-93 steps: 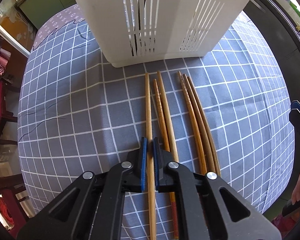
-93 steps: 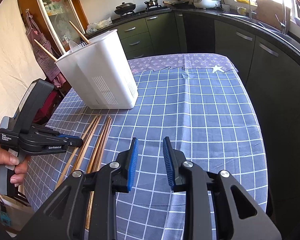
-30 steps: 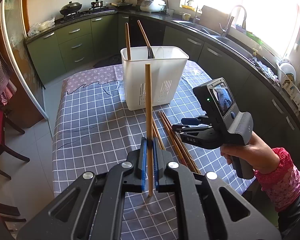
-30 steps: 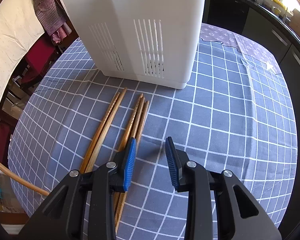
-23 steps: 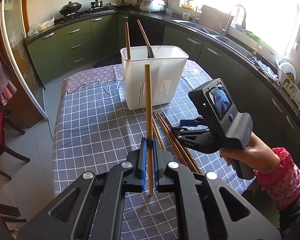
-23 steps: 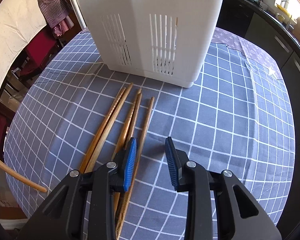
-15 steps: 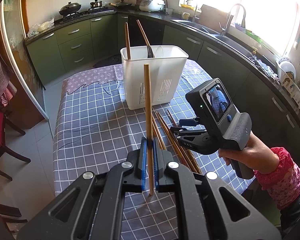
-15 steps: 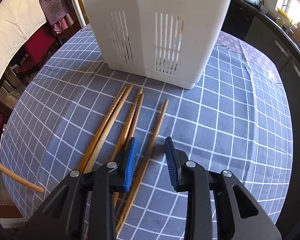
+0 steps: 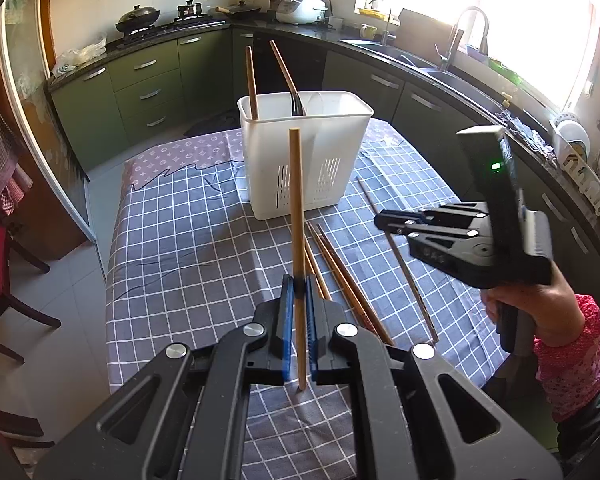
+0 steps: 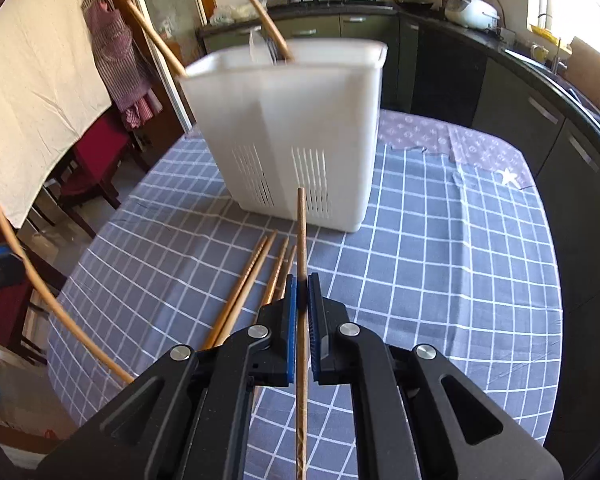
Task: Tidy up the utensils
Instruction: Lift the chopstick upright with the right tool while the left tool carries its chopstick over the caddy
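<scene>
My left gripper [image 9: 298,292] is shut on a pale wooden chopstick [image 9: 296,208] that stands upright above the checked tablecloth [image 9: 188,248]. To its right, my right gripper [image 9: 384,216] holds a darker chopstick [image 9: 404,264] slanting over the table. In the right wrist view my right gripper [image 10: 302,292] is shut on that chopstick [image 10: 301,240], which points at the white utensil holder [image 10: 292,132]. Several more chopsticks [image 10: 244,284] lie flat on the cloth before the holder [image 9: 306,160]. Two chopsticks [image 9: 252,80] and a dark utensil stand inside it.
A hand in a pink sleeve [image 9: 572,352] carries the right gripper at the table's right edge. Dark wooden chairs [image 9: 4,280] stand left of the table. Green kitchen cabinets [image 9: 148,92] and a counter with a sink [image 9: 440,68] run behind and to the right.
My right gripper has shut on one chopstick from the table and lifted it clear of the cloth. The left gripper and its upright chopstick have stayed put.
</scene>
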The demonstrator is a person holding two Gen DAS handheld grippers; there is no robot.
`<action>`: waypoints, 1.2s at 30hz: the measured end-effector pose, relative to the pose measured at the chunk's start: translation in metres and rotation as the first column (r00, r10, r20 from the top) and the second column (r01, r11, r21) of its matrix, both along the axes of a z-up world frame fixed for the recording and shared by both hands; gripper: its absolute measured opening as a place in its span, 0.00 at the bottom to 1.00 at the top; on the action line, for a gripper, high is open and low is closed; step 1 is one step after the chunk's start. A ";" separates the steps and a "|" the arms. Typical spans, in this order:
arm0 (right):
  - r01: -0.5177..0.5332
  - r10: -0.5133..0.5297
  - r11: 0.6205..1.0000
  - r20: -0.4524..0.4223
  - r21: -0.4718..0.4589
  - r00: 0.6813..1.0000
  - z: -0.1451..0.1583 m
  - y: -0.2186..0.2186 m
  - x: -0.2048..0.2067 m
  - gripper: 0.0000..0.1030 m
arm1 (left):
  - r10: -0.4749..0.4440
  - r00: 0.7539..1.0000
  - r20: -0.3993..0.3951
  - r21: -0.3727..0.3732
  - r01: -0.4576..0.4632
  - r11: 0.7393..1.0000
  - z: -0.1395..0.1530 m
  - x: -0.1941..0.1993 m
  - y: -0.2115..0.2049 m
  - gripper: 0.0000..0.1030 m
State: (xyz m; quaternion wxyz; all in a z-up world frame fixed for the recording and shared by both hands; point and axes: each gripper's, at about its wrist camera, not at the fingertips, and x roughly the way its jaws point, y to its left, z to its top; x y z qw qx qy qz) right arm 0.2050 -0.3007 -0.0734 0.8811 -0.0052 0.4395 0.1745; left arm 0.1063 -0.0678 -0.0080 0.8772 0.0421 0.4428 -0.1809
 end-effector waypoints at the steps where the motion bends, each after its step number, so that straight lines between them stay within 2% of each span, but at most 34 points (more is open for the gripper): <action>1: 0.004 -0.005 1.000 0.028 0.020 1.000 0.010 -0.004 -0.007 0.06 | 0.000 1.000 0.000 0.000 0.000 1.000 0.000 0.000 0.000 0.06; 6: 0.027 -0.039 0.997 0.161 0.076 0.986 0.048 -0.024 -0.045 0.06 | -0.003 1.000 0.007 0.008 0.003 1.000 0.001 -0.001 0.000 0.06; 13: 0.032 -0.052 0.995 0.223 0.093 0.973 0.060 -0.039 -0.082 0.06 | -0.009 1.000 0.019 0.010 0.009 1.000 0.002 -0.005 -0.001 0.06; 20: 0.029 -0.056 0.993 0.242 0.115 0.969 0.064 -0.045 -0.102 0.06 | -0.010 1.000 0.024 0.009 0.010 1.000 0.003 -0.008 0.001 0.06; 36: 0.020 -0.046 0.994 0.238 0.110 0.970 0.061 -0.044 -0.102 0.06 | -0.013 0.998 0.063 -0.001 0.013 1.000 0.015 -0.012 0.001 0.06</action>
